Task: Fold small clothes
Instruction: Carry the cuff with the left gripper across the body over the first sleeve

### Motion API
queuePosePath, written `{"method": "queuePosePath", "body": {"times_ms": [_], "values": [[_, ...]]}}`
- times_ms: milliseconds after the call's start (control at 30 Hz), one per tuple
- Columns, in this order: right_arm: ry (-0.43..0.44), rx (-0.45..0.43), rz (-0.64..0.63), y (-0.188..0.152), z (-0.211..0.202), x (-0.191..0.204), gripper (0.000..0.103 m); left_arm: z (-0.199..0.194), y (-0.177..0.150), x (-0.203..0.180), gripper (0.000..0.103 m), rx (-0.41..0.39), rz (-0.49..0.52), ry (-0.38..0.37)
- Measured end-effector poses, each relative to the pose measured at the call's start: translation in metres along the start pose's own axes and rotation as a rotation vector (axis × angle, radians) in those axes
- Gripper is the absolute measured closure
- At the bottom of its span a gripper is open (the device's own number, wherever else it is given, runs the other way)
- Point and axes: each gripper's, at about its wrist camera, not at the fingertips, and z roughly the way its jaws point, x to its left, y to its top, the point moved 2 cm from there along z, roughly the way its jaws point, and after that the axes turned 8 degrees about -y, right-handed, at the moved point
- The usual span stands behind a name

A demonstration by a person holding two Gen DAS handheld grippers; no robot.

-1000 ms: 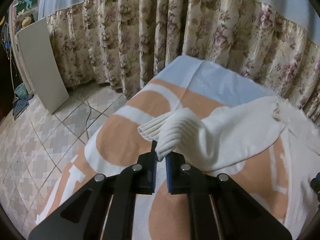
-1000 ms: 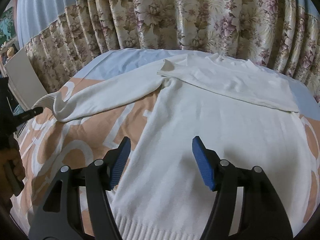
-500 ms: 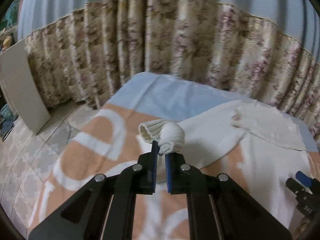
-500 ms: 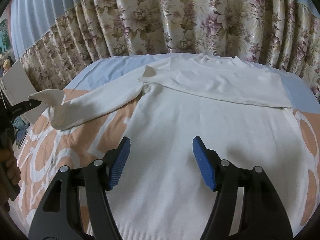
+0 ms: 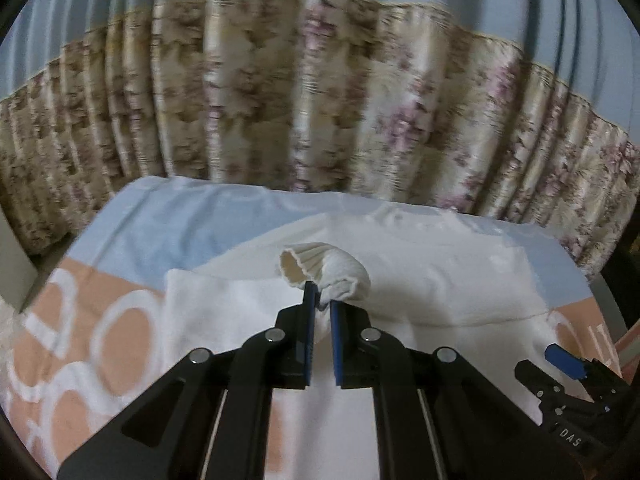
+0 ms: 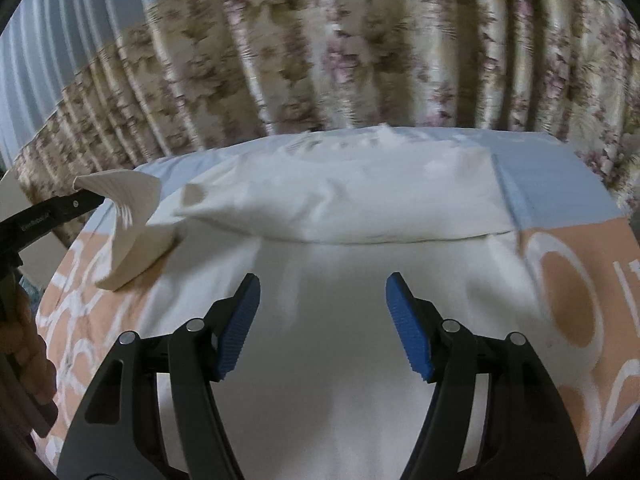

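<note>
Since a second ago the left gripper (image 5: 324, 304) has carried the ribbed sleeve cuff (image 5: 320, 272) from beyond the bed's left edge inward, over the body of the cream sweater (image 6: 340, 320); the sleeve that lay stretched out to the left is now doubled back on itself.

At far left of the right wrist view, a person's hand (image 6: 24, 344) grips the left gripper's handle, and its black arm bears small white lettering too blurred to read. Its tips pinch the cuff (image 6: 120, 188), which hangs lifted above the peach-and-white patterned blanket (image 6: 568, 300). Seen from the left wrist, the blue pads are shut tight on the cuff fabric, with the cuff's open mouth bulging just above them.

Centre: the sweater lies spread flat on the bed, its other sleeve folded across the chest.

Lower centre, the right gripper (image 6: 324, 320) hovers over the sweater's lower half — jaws spread moderately wide, nothing between them, not touching the cloth as far as can be told. In the left wrist view it shows at the bottom right corner, where the letters "DAS" are printed on its black body.

Floral curtains (image 5: 320, 120) hang behind the bed.
</note>
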Motion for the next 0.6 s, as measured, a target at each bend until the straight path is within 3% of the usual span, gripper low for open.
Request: {"method": "queuePosePath", "body": {"times_ms": [333,600], "values": [[-0.109,-0.006,0.013,0.026,0.026,-0.078,0.036,0.079,-0.008,-0.068,0.096,0.096,0.017,-0.014],[-0.187,-0.034,0.022,0.054,0.053,-0.134,0.036,0.112,-0.007,-0.120,0.096,0.130,0.060,-0.047]]}}
